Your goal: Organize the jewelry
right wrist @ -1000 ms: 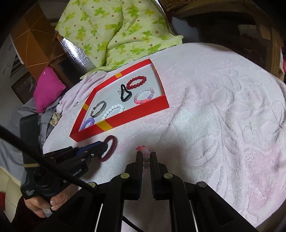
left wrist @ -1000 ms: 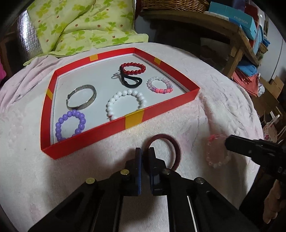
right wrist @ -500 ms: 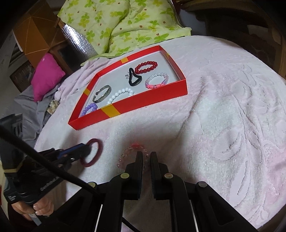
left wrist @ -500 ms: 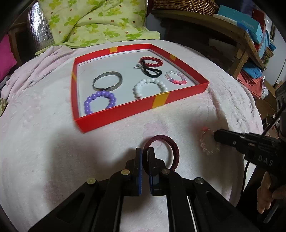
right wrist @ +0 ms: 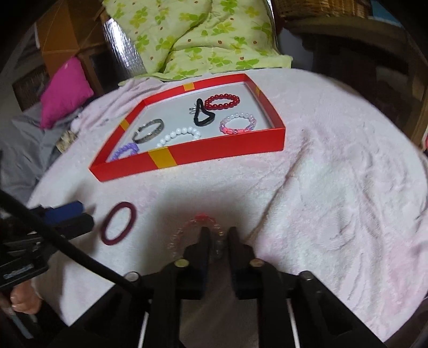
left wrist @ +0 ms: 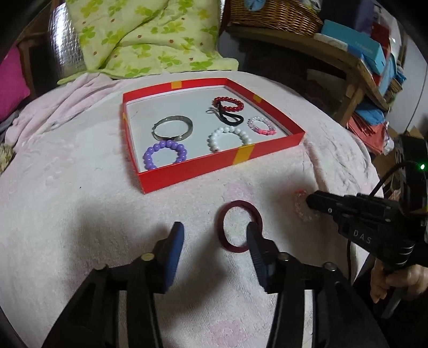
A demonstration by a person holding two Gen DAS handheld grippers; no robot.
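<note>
A red tray [left wrist: 187, 171] [right wrist: 214, 154] on the pink blanket holds several bracelets. A maroon bangle [left wrist: 239, 226] [right wrist: 118, 223] lies flat on the blanket in front of it. My left gripper [left wrist: 215, 235] is open; its right finger rests over the bangle's near rim. A clear pink bead bracelet [right wrist: 187, 231] [left wrist: 301, 207] lies right of the bangle. My right gripper [right wrist: 217, 235] has its fingers a little apart around the bracelet's near beads. It also shows in the left wrist view [left wrist: 311, 200].
A green quilt [left wrist: 139, 37] is piled behind the tray. A wooden shelf [left wrist: 355, 67] with boxes and a wicker basket [left wrist: 272, 13] stands at the right. A magenta cushion [right wrist: 67, 91] lies at the left. The blanket falls away at its edges.
My left gripper has opened and let go of the maroon bangle, which now lies on the blanket. My right gripper's fingers have parted slightly at the pink bracelet. Both views have shifted.
</note>
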